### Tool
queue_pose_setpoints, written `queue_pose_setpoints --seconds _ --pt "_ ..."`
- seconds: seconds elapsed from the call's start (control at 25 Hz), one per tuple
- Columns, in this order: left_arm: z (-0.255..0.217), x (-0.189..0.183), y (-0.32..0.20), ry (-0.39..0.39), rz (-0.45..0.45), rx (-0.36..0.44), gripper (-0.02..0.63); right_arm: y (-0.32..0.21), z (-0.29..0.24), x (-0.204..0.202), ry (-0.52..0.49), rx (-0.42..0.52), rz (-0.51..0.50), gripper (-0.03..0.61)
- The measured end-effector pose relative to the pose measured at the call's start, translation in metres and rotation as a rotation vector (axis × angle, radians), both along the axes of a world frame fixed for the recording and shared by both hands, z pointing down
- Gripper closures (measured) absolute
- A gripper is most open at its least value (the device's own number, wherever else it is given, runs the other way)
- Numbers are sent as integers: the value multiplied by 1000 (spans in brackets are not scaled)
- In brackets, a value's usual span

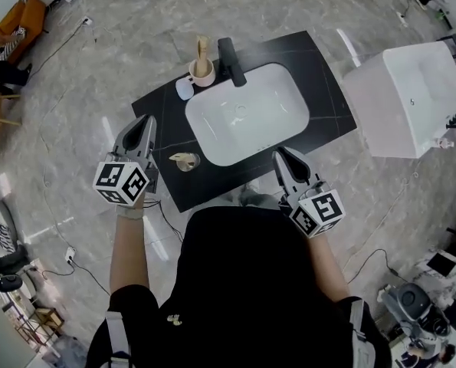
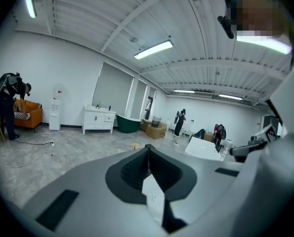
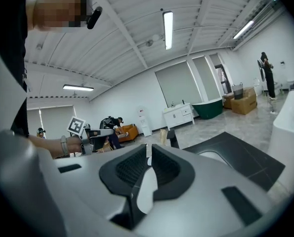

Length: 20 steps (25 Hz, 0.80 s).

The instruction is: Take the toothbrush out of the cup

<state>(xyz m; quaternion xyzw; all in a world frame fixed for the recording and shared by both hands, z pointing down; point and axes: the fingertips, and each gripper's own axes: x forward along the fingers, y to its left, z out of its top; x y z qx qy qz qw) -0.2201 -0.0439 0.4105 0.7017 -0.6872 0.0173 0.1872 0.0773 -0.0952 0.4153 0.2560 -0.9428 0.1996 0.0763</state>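
Both grippers: left gripper [image 1: 142,123] by the table's [image 1: 323,83] left edge, right gripper [image 1: 283,156] at its near edge; jaws pressed together, empty.
Toothbrush [image 1: 202,49]: upright in the cup [image 1: 204,74], far left corner.
Progress: nothing done; reaching, gripping and lifting remain.

We see, ahead of the left gripper [image 2: 147,148], a white cabinet [image 2: 99,120] and a green bathtub [image 2: 128,125]. Far to its left, an orange sofa [image 2: 28,113] stands on the grey marbled floor [image 2: 33,157]. Above it, strip lights [image 2: 154,49] line the white ribbed ceiling [image 2: 87,19].
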Motion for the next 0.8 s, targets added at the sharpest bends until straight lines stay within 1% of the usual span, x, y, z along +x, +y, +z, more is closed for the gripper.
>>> queue_pose_setpoints --seconds 0.08,0.24,0.36,0.48,0.68,0.72,0.8 --pt "12 -12 -21 11 28 -10 591 2 -1 0 11 -12 31 528" --pt "42 -26 -64 38 96 -45 591 10 -4 4 52 0 83 528" --pt "67 -27 -99 26 156 -90 589 16 -3 11 84 5 115 528" --pt "94 -26 -134 18 209 -139 588 15 -4 25 101 4 182 528" --pt "138 -25 -185 11 258 -202 575 13 3 42 124 -13 292 528" --pt "144 -23 -193 10 273 -214 567 14 4 44 130 -17 306 528" --pt "155 -18 -206 7 306 -240 524 17 4 49 143 -22 333 528"
